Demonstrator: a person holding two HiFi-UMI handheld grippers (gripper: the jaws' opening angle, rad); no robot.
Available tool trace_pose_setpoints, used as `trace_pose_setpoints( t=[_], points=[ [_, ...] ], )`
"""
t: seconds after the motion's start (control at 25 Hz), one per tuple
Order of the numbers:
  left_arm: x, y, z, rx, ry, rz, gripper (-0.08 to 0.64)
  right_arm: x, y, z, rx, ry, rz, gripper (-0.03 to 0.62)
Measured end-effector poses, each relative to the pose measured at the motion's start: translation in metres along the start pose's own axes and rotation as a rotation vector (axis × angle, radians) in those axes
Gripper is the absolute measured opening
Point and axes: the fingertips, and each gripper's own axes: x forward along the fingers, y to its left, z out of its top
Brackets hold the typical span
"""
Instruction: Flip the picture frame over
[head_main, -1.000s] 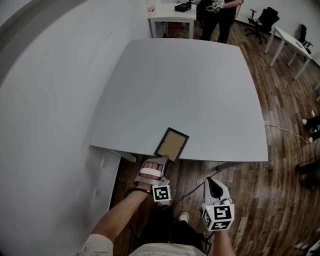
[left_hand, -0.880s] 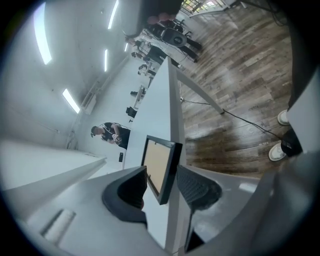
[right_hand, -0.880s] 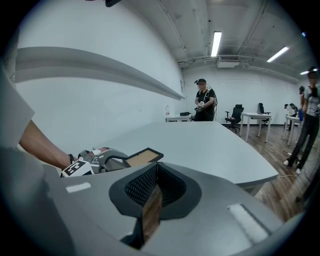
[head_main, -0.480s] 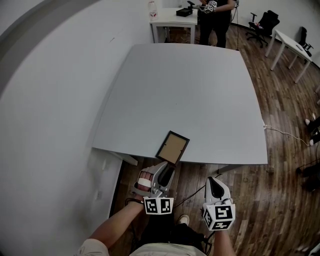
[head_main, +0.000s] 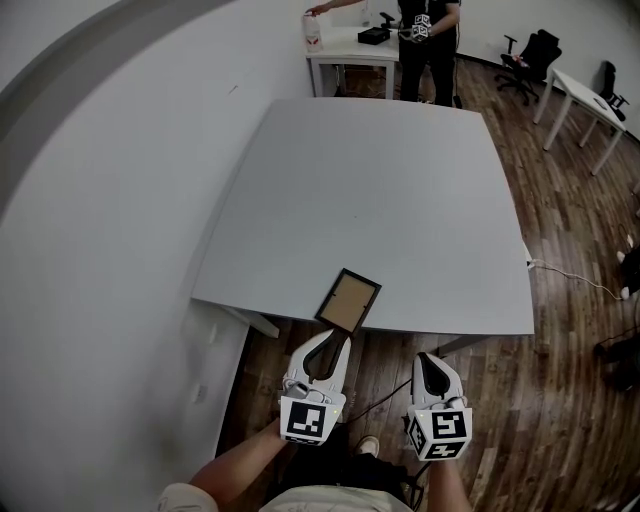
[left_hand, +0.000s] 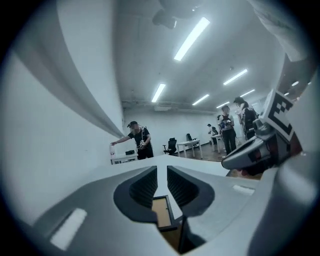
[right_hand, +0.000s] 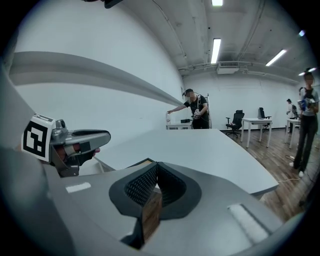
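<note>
the counter (head_main: 380, 190) is smooth, matt grey. at the counter's near edge the picture frame (head_main: 348, 299) has a dark rim round matt brown board. beneath the counter, faintly glossy wood floor (head_main: 565, 400).

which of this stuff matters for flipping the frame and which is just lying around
For the job:
picture frame, at the table's near edge
left tongs, open
right tongs, shut
grey table

Just about:
white desk
person beside it
office chair
floor cable

The right claw (right_hand: 157, 165) hides most of the picture frame (right_hand: 141, 163).
</note>
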Motion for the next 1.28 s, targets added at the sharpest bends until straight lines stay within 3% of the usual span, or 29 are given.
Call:
trace_pose_setpoints(
  t=[0.16, 0.32, 0.48, 0.72, 1.28],
  points=[
    [-0.005, 0.011, 0.006, -0.075, -0.008, 0.032, 0.002, -0.001, 0.001, 0.011, -0.004, -0.025, 0.004, 0.025],
    [-0.01, 0.019, 0.014, -0.191, -0.008, 0.074, 0.002, -0.007, 0.0, 0.023, -0.006, -0.059, 0.013, 0.025],
    [-0.017, 0.018, 0.024, -0.146, -0.005, 0.097, 0.002, -0.011, 0.002, 0.033, -0.015, -0.094, 0.02, 0.025],
    [-0.025, 0.02, 0.027, -0.239, -0.013, 0.115, 0.0, -0.019, 0.0, 0.045, -0.015, -0.151, 0.017, 0.023],
    [-0.027, 0.022, 0.027, -0.254, -0.006, 0.109, 0.0, -0.02, 0.001, 0.047, -0.069, -0.141, 0.012, 0.022]
  ],
)
